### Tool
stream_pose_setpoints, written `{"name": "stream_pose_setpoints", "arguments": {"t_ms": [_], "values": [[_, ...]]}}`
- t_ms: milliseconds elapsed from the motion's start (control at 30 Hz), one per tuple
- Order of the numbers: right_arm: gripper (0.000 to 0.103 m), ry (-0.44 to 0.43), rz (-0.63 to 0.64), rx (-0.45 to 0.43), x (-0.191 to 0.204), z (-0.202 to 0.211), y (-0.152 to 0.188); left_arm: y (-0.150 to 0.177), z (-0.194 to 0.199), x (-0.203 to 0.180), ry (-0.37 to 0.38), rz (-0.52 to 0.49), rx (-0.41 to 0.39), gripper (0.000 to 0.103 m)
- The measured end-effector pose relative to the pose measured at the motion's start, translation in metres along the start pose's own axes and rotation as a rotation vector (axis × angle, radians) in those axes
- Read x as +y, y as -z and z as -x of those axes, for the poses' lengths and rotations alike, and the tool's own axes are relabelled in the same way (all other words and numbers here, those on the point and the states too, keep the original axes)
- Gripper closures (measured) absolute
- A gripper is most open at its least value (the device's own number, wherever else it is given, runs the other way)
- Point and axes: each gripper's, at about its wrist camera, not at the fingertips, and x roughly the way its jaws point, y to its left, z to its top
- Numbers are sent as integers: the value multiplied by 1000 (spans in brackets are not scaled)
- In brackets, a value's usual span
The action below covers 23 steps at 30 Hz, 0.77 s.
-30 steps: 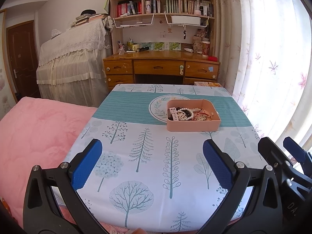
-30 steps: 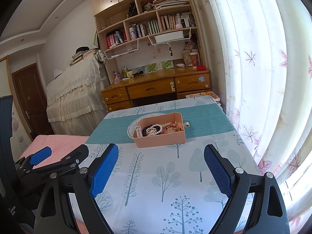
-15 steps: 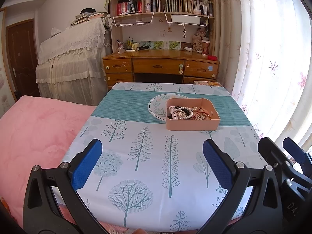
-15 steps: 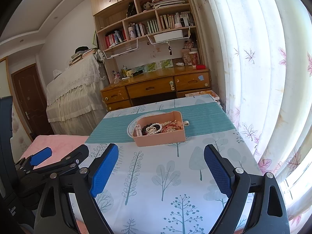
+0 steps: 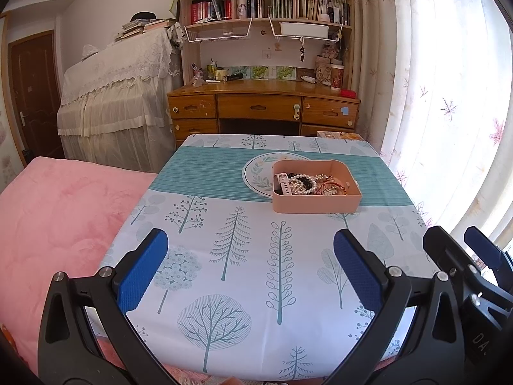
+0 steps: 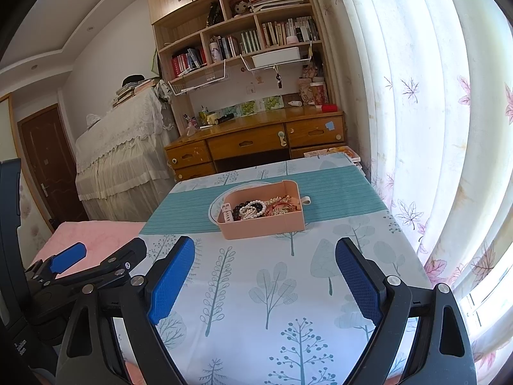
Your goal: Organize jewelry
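Both claws hang over the near edge of the tabletop (image 5: 256,256), jaws spread wide with nothing between them. The left claw (image 5: 250,266) shows only its blue pads and black arms; the handle and the hand behind it are cut off at the bottom of the view. The right claw (image 6: 264,276) is cropped the same way, and from the left wrist view only two of its fingers poke in at the right edge.

The pink tray (image 5: 315,200) sits well beyond both claws, on the teal band of the cloth, partly covering a round printed motif (image 5: 256,173). Inside lies the jewelry (image 5: 307,184): a pearl strand, dark beads, a white strap, and a reddish-gold tangle too small and knotted to sort into separate pieces. The tray's near wall hides the bottom of the heap. A small white tab (image 6: 306,199) beside the tray's far right corner is hard to identify.
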Motion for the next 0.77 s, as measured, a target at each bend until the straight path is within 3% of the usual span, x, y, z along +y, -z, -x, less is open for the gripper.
{"name": "stream_pose_setpoints", "arguments": {"t_ms": [767], "values": [[12, -2, -3, 3, 1, -4, -1, 3, -7, -4, 12, -7, 19, 0]]}}
